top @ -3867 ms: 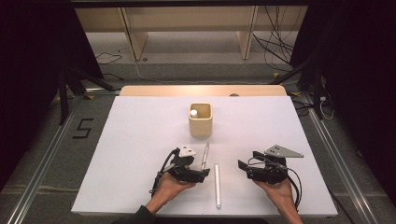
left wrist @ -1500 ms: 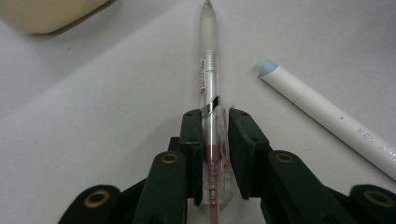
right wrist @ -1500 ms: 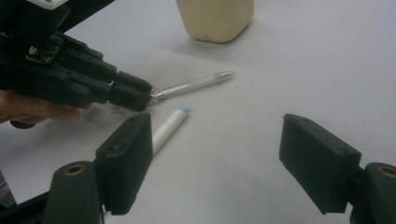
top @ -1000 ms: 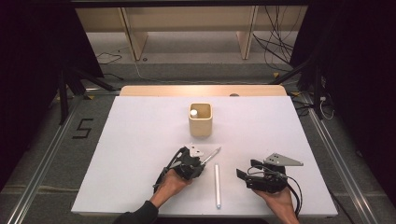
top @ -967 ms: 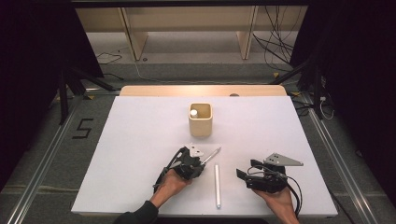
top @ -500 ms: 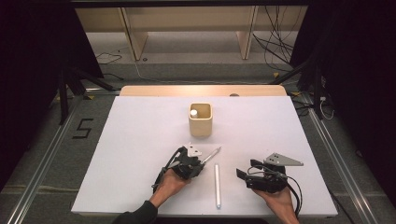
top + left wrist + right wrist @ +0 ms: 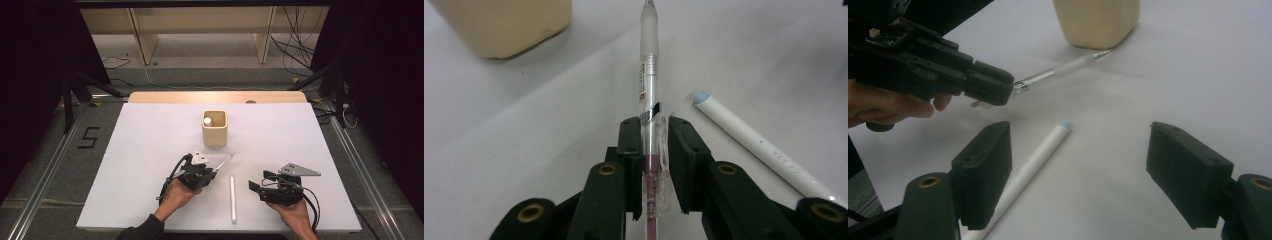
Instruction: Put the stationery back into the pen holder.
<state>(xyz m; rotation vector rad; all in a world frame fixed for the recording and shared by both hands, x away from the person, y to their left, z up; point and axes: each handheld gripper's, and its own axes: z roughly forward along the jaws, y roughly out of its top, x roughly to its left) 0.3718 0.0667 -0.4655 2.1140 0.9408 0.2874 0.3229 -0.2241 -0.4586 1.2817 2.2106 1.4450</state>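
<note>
My left gripper (image 7: 212,175) (image 7: 655,150) is shut on a clear pen (image 7: 649,75) (image 7: 225,161) (image 7: 1063,70), held just above the table, its tip pointing toward the beige cup (image 7: 215,129) (image 7: 499,22) (image 7: 1096,20). A white pen (image 7: 232,199) (image 7: 759,147) (image 7: 1035,160) lies flat on the table between the two hands. My right gripper (image 7: 256,181) (image 7: 1080,170) stands open at the right, low over the table, with nothing between its jaws. The cup holds a white-capped object (image 7: 207,120).
The white table (image 7: 150,150) stretches wide around the cup. A wooden strip (image 7: 215,97) borders its far edge. Black stands and cables sit on the floor beyond. A "5" mark (image 7: 88,137) is on the floor at left.
The left gripper with the clear pen has shifted slightly toward the cup; much earlier that pen lay flat on the table. The right gripper has stayed put.
</note>
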